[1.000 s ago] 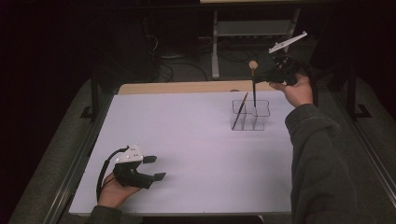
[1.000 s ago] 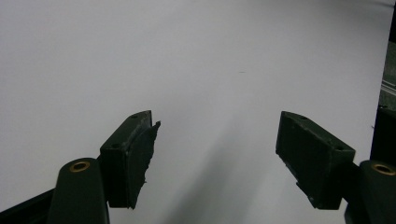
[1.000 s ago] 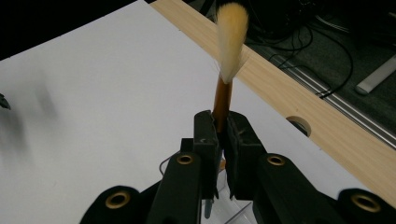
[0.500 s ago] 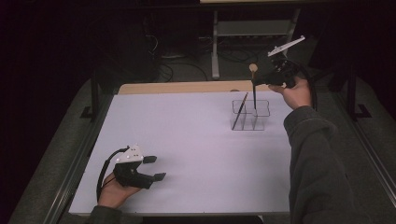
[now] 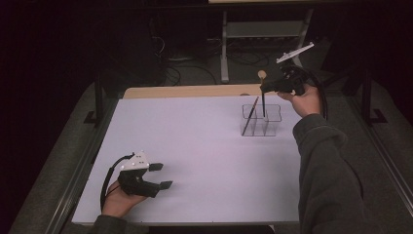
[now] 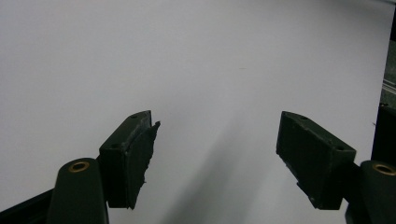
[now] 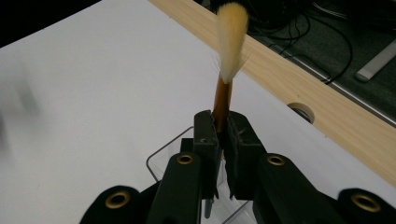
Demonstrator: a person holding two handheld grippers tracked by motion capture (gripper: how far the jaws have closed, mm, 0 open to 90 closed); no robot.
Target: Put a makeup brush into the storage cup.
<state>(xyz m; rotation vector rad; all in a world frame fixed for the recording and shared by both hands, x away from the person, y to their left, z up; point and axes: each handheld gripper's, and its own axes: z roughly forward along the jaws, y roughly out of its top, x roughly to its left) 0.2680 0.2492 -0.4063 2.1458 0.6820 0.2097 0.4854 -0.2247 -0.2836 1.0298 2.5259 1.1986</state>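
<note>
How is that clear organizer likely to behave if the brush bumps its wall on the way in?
The clear organizer looks thin-walled and light, so it would probably slide on the smooth white table. Its leaning brush may add some tipping tendency. The brush in the right hand-held gripper looks stiff.

tabletop: a white sheet covers nearly all of it; a strip of pale wood shows along the far edge, with a round hole in it
frame: dark metal rails run down the left and right sides of the tabletop
floor: grey carpet on both sides
behind the tabletop: black cables lie tangled on the floor beside a pale metal stand with a crossbar
light: the tabletop is brightly lit, the room beyond it falls off into near black
</note>
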